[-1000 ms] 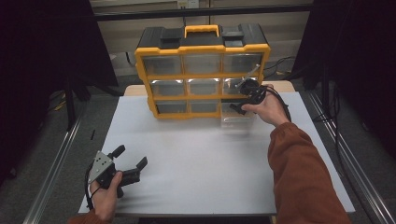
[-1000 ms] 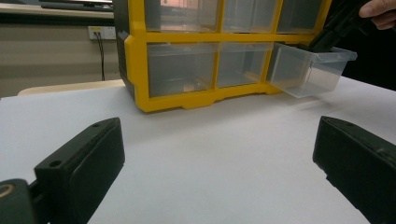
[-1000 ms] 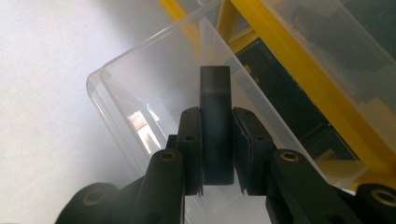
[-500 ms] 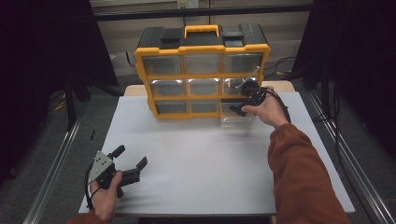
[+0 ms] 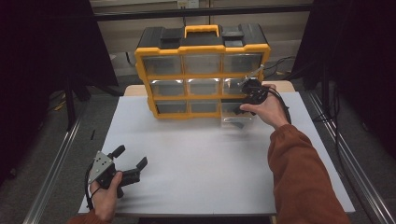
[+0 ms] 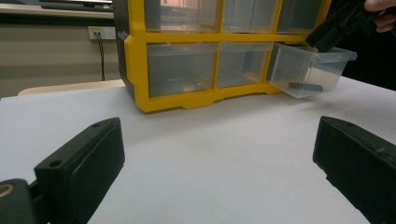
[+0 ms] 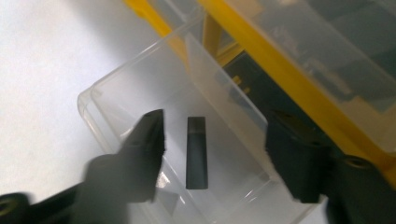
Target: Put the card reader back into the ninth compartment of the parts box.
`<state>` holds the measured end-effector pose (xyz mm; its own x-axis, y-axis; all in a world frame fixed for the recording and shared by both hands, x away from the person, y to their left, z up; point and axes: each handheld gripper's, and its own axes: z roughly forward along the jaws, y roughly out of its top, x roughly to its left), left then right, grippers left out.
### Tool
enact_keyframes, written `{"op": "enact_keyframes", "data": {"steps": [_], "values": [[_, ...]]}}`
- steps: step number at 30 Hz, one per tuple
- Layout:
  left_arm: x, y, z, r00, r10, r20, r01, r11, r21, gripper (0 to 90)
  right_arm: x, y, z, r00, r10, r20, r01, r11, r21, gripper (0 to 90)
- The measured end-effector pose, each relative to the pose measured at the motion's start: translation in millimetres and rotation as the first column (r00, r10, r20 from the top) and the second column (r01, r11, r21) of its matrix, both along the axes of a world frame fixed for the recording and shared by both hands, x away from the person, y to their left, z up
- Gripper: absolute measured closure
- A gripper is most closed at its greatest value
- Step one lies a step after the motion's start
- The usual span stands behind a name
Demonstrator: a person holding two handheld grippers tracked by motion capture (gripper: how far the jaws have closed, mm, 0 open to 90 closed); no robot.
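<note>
Near edge, lower left of the high view: my left tongs (image 5: 128, 163) rest in my hand on the white desk (image 5: 210, 158), jaws spread wide, holding nothing and touching nothing but the desk. In the left gripper view the two black jaws stand far apart with bare desk between them.

Change check against half a second and one second back: none that I can make out. Left tongs in the same spot, right hand in the same place at the organizer. I read this as a pause, not progress.

Farther back, right of centre: my right tongs (image 5: 247, 95) hover at the bottom-right drawer (image 5: 236, 119) of the yellow organizer (image 5: 203, 70). That clear drawer is pulled out toward me and tips slightly down onto the desk. In the right gripper view the jaws are open, one on each side of a small dark bar (image 7: 196, 151) lying flat on the drawer floor. Jaws not closed on it; I cannot tell if the tips touch the drawer floor.

Judgement: the bar looks like the target. Next would be lowering and closing on it. Risk: a jaw catching the drawer wall.

Far edge: black lid and yellow handle (image 5: 201, 31) on top.
</note>
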<state>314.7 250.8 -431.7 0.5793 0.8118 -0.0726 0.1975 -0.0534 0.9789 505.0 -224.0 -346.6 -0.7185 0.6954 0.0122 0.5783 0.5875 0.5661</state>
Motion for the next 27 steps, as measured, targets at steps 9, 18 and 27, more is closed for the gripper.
{"op": "enact_keyframes", "data": {"steps": [9,18,27], "values": [[-0.3,-0.6,0.0,1.0,0.002,-0.001,-0.002,1.0,-0.007,2.1,-5.6,-3.0,5.5,0.9973,-0.048,0.057,0.045,0.998,0.052,15.2],[-0.5,-0.2,0.2,1.0,0.004,0.001,-0.004,1.0,-0.005,2.1,-15.5,-8.6,1.0,0.9855,-0.135,0.102,0.123,0.986,0.116,7.0],[-0.5,-0.2,0.3,1.0,0.006,0.0,-0.006,1.0,-0.004,2.1,-31.7,-13.9,-1.9,0.9622,-0.227,0.151,0.196,0.961,0.193,4.2]]}}
